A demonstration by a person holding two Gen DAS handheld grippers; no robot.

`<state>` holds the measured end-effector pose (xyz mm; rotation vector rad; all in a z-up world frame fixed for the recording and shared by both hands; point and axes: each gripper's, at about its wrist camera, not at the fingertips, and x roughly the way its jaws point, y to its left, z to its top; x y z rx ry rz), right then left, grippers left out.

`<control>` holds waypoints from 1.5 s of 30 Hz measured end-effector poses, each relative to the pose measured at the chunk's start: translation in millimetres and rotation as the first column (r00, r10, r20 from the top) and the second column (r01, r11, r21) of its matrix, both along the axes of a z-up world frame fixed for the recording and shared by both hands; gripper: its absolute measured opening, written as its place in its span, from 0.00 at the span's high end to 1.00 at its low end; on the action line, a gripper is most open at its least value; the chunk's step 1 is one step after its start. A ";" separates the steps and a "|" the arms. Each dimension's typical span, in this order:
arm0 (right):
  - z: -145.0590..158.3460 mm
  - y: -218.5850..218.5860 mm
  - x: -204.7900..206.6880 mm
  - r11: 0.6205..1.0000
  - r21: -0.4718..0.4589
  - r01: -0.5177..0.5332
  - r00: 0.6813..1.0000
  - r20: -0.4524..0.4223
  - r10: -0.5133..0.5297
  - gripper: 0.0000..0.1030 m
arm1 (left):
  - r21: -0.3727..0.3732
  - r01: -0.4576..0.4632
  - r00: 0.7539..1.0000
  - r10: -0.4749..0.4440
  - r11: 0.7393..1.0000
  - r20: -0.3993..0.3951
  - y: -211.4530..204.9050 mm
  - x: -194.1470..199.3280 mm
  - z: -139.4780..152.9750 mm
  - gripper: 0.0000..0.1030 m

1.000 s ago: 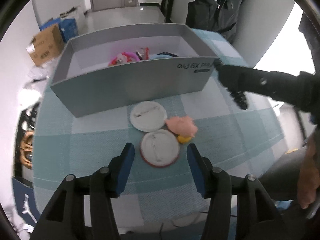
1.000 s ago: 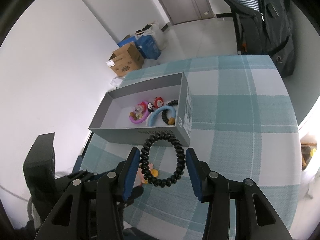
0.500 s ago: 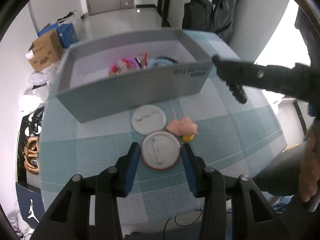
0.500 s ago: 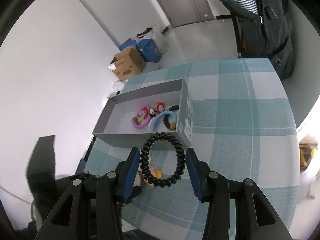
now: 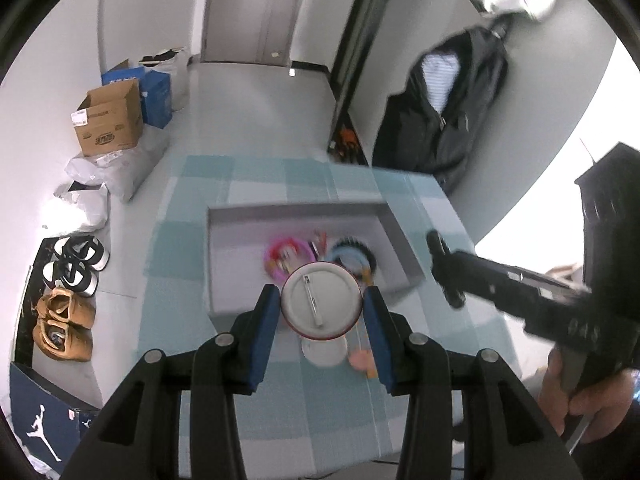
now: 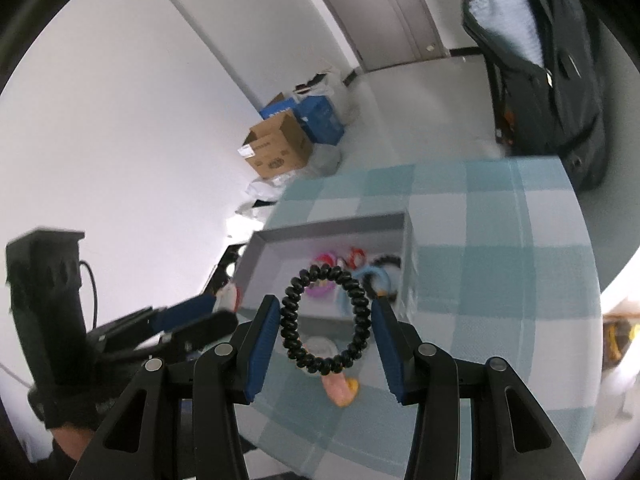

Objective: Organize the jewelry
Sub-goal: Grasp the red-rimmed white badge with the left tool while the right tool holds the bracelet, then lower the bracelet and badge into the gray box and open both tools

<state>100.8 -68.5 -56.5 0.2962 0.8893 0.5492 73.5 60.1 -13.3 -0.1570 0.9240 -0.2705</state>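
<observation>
Badge pinched in left tongs, pin lengthwise, right tongs gripping coil bracelet

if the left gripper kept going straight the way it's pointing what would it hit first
Probably the open grey box. The left gripper, shut on the round pin badge, aims down toward the box's near wall and the trinkets inside. Depth is hard to judge through the fisheye.

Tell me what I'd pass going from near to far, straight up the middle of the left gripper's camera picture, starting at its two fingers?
Left gripper clamped on a round pin badge → grey box holding a pink ring → checked tablecloth → pale floor → closed door.
</observation>
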 end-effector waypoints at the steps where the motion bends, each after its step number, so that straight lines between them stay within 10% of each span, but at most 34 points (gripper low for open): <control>1: 3.3 1.9 2.1 1.000 -0.004 -0.007 1.000 0.009 0.007 0.55 | -0.007 -0.011 1.000 0.011 1.000 0.000 2.4 6.3 1.6 0.64; 45: -33.2 14.8 85.3 0.995 0.085 -0.046 0.989 -0.135 0.057 0.52 | -0.010 -0.012 0.989 0.010 1.000 -0.147 -1.5 68.9 -36.5 0.63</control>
